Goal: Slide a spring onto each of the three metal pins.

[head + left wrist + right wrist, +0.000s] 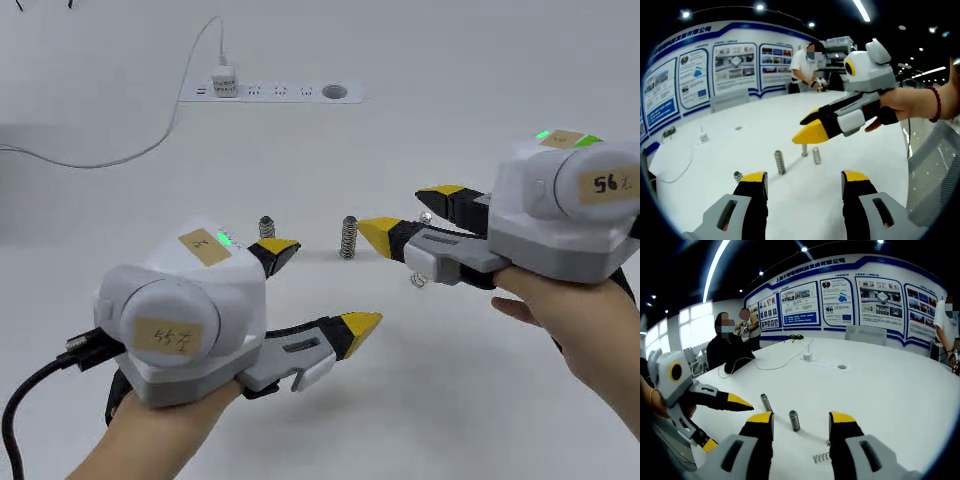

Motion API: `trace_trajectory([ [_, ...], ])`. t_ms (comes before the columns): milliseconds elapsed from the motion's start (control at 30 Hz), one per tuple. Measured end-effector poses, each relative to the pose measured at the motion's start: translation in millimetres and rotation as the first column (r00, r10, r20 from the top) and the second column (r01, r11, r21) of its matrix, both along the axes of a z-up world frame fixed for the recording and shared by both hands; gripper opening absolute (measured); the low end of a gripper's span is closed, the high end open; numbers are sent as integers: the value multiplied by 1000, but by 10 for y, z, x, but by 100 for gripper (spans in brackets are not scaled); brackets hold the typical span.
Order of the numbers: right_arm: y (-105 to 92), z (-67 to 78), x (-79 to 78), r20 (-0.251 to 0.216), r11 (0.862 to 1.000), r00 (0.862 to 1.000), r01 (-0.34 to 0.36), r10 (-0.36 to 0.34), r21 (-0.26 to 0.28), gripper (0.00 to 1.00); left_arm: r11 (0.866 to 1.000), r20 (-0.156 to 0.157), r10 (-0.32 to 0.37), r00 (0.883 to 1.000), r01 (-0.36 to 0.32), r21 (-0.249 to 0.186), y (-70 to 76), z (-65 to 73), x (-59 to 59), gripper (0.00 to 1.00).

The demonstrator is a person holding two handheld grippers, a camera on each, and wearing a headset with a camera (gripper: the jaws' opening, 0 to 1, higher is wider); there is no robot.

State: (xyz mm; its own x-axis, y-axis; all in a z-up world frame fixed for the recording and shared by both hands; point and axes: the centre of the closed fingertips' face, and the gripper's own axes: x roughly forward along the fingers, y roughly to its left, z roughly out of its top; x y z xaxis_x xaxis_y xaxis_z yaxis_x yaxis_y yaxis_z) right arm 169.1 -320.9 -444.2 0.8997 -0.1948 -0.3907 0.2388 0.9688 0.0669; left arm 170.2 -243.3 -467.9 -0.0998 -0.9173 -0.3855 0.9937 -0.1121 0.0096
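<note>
Two springs stood up on the table [470, 60], the first spring [267, 227] just beside the left gripper's [318, 285] far tip and the second spring [348, 237] near the right gripper's [412, 211] near tip. I could not tell if pins were inside them. A bare pin [426, 216] stood between the right gripper's tips. A loose spring [418, 280] lay on its side under that gripper. Both grippers hung over the table with their jaws wide apart, holding nothing. A power strip [270, 91] lay far behind
</note>
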Motion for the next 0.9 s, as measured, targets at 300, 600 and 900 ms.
trace_trajectory([
  [300, -22, 57, -232, 46, 998, 998, 38, -41, 52, 48, 1000, 15, -30, 999, 30, -4, -143, 22, -118, 58],
  [600, 9, 83, -437, 77, 998, 996, 30, -34, 55, 50, 998, 20, -62, 998, 62, 15, -281, -75, -252, 55],
  [900, 26, 114, -595, 94, 998, 995, 9, -15, 62, 51, 996, 40, -84, 996, 83, 29, -456, -177, -298, 50],
])
